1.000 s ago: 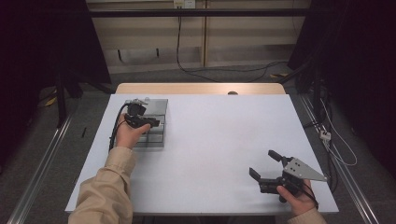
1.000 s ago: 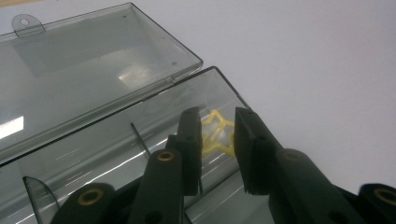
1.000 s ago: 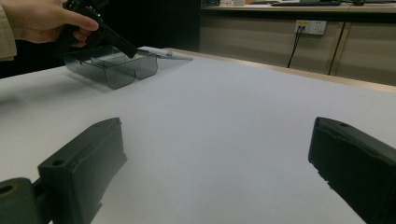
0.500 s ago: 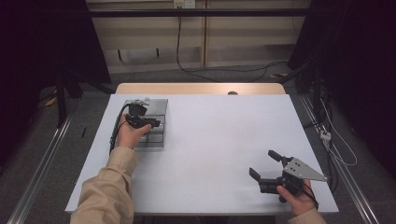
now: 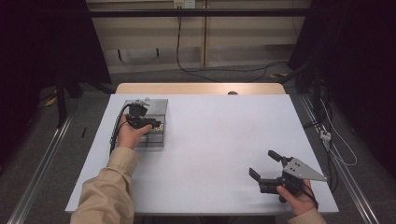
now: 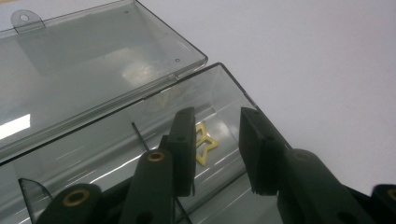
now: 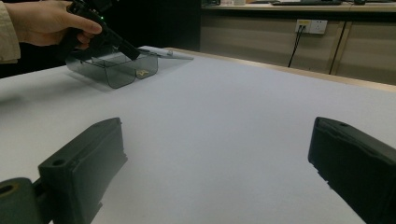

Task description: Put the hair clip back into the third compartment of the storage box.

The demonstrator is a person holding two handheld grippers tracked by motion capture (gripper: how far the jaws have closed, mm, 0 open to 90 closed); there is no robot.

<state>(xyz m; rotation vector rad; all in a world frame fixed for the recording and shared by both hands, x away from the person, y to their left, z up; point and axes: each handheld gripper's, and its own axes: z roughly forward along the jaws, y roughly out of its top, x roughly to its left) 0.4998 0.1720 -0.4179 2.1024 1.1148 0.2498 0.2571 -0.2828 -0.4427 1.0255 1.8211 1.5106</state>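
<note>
Inside, a flat yellow star [image 6: 205,144] lies in the clear plastic box [image 6: 93,154].

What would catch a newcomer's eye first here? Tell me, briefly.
A small yellow star lies inside the open clear plastic box at the table's left, with the left gripper poised over it, jaws slightly apart. Near the right front edge, the right gripper hangs wide open.

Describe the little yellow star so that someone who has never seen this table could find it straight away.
On the white table, look to the far left part, where a clear smoky plastic box lies with its lid folded open. The yellow star lies flat on the box's floor, just beyond the left gripper. It is an outline star, the one coloured thing seen there.
</note>
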